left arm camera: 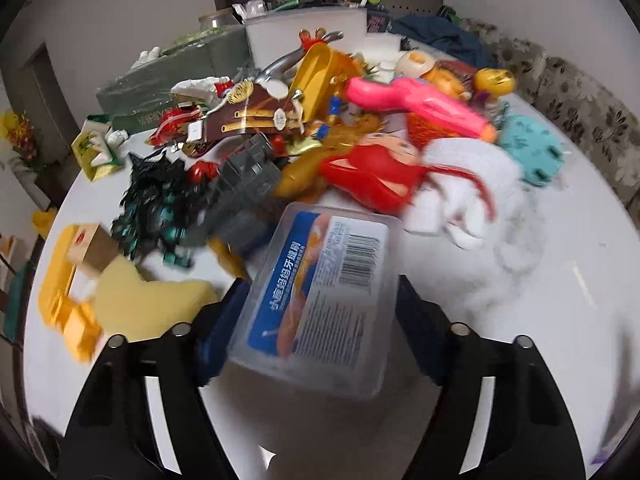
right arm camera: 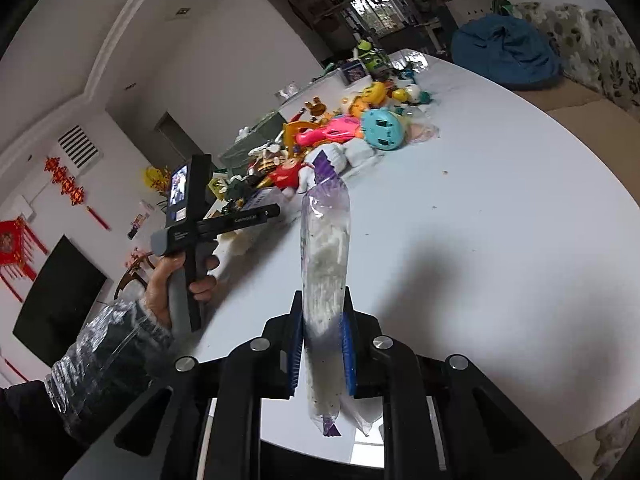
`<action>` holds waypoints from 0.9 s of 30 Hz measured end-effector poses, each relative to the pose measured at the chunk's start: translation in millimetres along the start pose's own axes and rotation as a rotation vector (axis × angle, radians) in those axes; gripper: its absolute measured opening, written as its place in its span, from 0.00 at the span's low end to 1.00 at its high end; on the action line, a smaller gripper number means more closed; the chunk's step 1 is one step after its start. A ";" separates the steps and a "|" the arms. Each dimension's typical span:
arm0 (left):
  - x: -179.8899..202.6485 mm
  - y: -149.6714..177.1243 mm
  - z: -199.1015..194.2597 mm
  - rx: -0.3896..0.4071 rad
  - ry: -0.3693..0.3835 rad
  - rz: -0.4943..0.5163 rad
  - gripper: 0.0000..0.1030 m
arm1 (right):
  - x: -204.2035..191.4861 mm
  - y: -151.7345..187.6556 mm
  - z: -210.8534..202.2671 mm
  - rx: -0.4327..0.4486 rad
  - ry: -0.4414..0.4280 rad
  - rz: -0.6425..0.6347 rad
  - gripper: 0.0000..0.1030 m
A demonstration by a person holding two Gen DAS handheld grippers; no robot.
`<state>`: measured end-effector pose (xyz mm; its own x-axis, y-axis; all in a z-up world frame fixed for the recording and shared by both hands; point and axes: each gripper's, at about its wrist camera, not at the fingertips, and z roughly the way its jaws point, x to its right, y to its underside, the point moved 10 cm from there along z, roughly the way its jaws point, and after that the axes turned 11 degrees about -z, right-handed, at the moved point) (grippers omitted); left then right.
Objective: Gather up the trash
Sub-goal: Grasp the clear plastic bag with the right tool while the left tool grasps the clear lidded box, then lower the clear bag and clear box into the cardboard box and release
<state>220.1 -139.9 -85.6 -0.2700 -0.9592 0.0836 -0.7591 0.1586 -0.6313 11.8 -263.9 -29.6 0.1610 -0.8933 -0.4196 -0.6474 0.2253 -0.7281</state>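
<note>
Left gripper [left arm camera: 320,312] stands partly open with a clear plastic box [left arm camera: 316,300] between its fingers [left arm camera: 416,320]; the right finger meets the box's edge, the left finger [left arm camera: 218,328] sits at its other side, and whether the pads actually press cannot be told — the picture is blurred. Blue-and-orange label and barcode face up.

Right gripper [right arm camera: 322,340] is clamped on a long clear bag [right arm camera: 326,264], narrow grip, blue pads tight on both sides. Bag holds whitish material, has purple at both ends, and stands up from the fingers above the table [right arm camera: 480,240], with its lower end hanging below them.

Landmark: toy pile [left arm camera: 340,128] on the white round table.
- Box: just in front of the pile, at its near edge.
- Yellow cloth [left arm camera: 148,300] and yellow block [left arm camera: 68,292]: left of the pile, near the table rim.
- Green carton [left arm camera: 172,80]: behind the pile, left.
- White plush [left arm camera: 460,184]: against the pile's right front.
- Bag: right of the pile, apart from it.

Person's hand [right arm camera: 180,276], seen from the right wrist, grips the left tool's handle beside the pile; sleeve is dark and shiny.
</note>
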 end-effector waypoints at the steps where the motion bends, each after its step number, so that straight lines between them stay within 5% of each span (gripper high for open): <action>1: 1.3 4.7 -17.9 0.036 0.021 -0.008 0.68 | -4.0 -0.8 1.5 -0.001 -0.004 -0.007 0.16; 8: 14.2 35.1 -140.7 0.254 0.106 0.060 0.64 | -39.5 -2.4 22.0 -0.027 -0.049 -0.062 0.16; 27: -4.1 140.2 -213.9 0.217 0.136 0.026 0.63 | -100.7 47.6 -13.4 -0.098 -0.128 -0.189 0.16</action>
<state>-11.8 -63.7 -9.6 -0.3759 -0.9129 0.1590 -0.6102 0.1148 -0.7839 -45.2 -168.5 -14.8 0.3753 -0.8580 -0.3505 -0.6651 0.0141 -0.7466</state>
